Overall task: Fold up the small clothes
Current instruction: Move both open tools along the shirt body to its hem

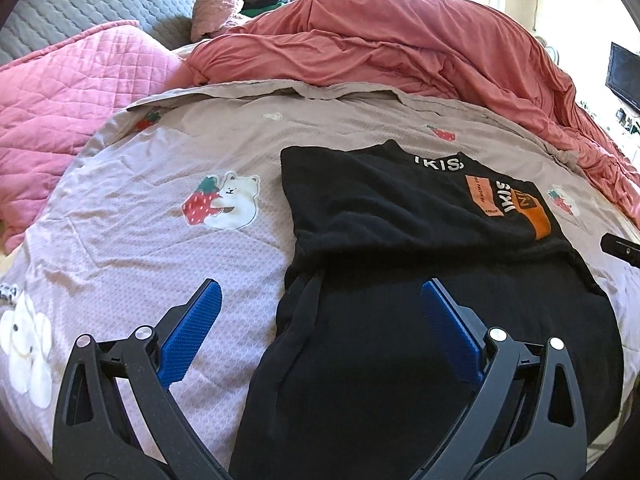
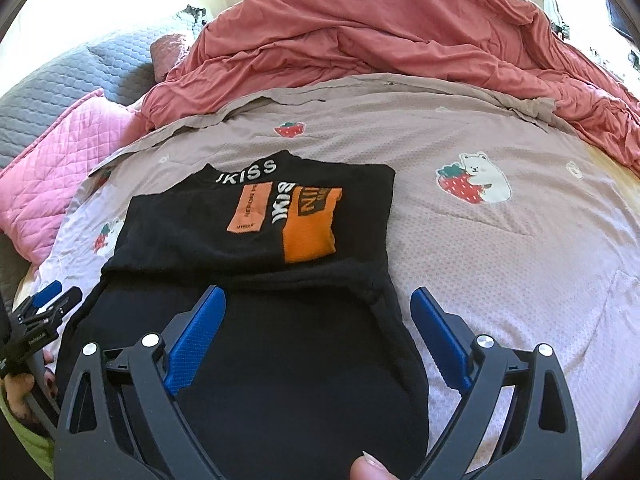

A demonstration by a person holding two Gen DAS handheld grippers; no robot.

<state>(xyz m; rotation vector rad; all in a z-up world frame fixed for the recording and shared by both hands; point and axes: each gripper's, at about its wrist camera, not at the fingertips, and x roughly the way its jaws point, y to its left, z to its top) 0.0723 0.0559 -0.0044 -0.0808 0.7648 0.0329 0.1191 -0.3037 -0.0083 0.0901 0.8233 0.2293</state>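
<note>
A small black top (image 1: 400, 208) with orange patches and white lettering lies flat on the bed, its sides folded in, collar at the far end. In the right wrist view the black top (image 2: 256, 240) fills the middle. My left gripper (image 1: 320, 292) is open above the top's near left edge, one blue pad over the sheet, the other over the black cloth. My right gripper (image 2: 318, 296) is open over the top's near right part, nothing between its fingers. The left gripper's tip (image 2: 52, 300) shows at the left edge of the right wrist view.
The bed sheet (image 1: 160, 264) is mauve with strawberry and bear prints. A rumpled red duvet (image 1: 400, 48) lies across the far side. A pink quilted pillow (image 1: 72, 80) and a grey one (image 1: 92, 4) sit at far left. A fingertip (image 2: 368, 468) shows at the bottom.
</note>
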